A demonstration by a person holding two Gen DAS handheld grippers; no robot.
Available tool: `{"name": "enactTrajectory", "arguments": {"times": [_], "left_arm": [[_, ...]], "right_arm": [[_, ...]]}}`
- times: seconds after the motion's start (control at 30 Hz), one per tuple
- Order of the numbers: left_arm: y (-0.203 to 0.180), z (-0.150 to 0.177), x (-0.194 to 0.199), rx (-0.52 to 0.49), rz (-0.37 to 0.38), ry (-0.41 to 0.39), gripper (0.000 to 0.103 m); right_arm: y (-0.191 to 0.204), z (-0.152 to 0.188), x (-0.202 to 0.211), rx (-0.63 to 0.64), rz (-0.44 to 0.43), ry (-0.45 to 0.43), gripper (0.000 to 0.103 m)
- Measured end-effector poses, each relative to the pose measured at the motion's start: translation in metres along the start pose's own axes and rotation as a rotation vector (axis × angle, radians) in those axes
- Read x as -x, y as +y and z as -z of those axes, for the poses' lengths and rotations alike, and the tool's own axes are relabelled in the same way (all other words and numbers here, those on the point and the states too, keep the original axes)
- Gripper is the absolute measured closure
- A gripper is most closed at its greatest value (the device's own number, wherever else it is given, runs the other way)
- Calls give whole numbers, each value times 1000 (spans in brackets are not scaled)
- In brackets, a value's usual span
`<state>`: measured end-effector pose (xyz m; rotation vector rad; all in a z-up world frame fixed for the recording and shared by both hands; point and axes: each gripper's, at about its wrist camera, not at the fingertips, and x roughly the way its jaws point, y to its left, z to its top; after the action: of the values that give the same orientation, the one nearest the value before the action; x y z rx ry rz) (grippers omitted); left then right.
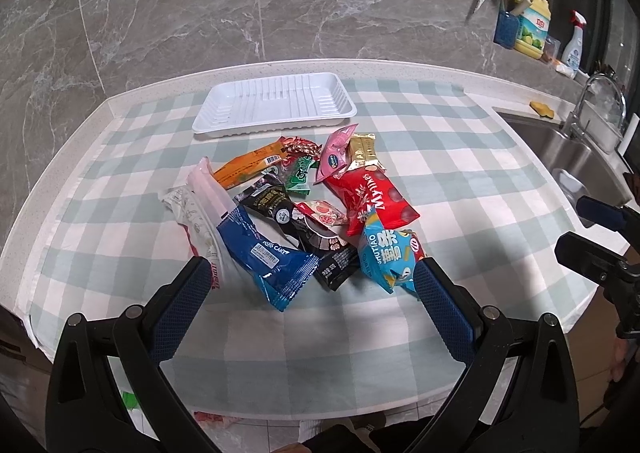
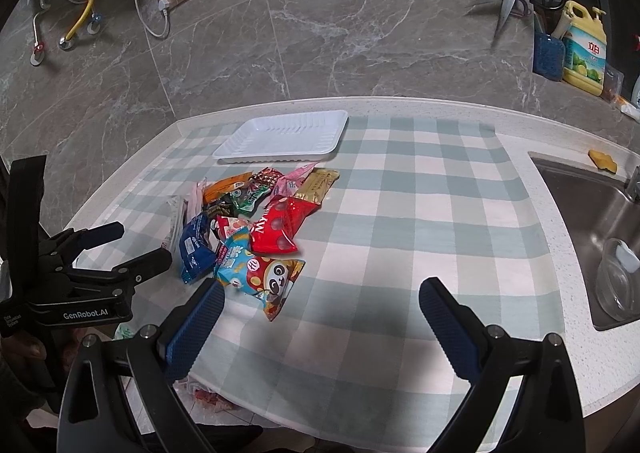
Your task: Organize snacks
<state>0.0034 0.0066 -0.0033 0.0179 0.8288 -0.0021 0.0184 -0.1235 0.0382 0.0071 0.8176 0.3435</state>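
Checked cloth (image 1: 440,157) bears jumbled, colourful snack packets (image 1: 304,209).

Left gripper (image 1: 310,277) held open above a checked cloth (image 1: 460,181), fingers either side of a snack pile (image 1: 304,213) — blue packet (image 1: 264,253) nearest. Beyond the pile, an empty white tray (image 1: 274,103). Right gripper (image 1: 588,229) at the right edge — open.
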Motion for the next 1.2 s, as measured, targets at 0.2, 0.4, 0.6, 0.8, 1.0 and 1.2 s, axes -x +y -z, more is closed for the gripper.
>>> {"name": "enactTrajectory", "arguments": {"times": [0.2, 0.4, 0.6, 0.8, 1.0, 1.2], "left_arm": [[-1, 0, 0, 1, -3, 0, 1], [-3, 0, -2, 5, -5, 1, 1], [-3, 0, -2, 4, -3, 2, 1], [-3, 0, -2, 5, -2, 2, 1], [-3, 0, -2, 6, -2, 2, 1], [-6, -1, -4, 5, -1, 3, 1]], "right_arm": [[0, 0, -1, -1, -1, 1, 3], [-1, 0, -1, 0, -2, 1, 3], [0, 0, -1, -1, -2, 1, 3], [1, -1, -2, -1, -2, 1, 3], [0, -1, -1, -1, -2, 1, 3], [1, -1, -1, -2, -4, 3, 3]]}}
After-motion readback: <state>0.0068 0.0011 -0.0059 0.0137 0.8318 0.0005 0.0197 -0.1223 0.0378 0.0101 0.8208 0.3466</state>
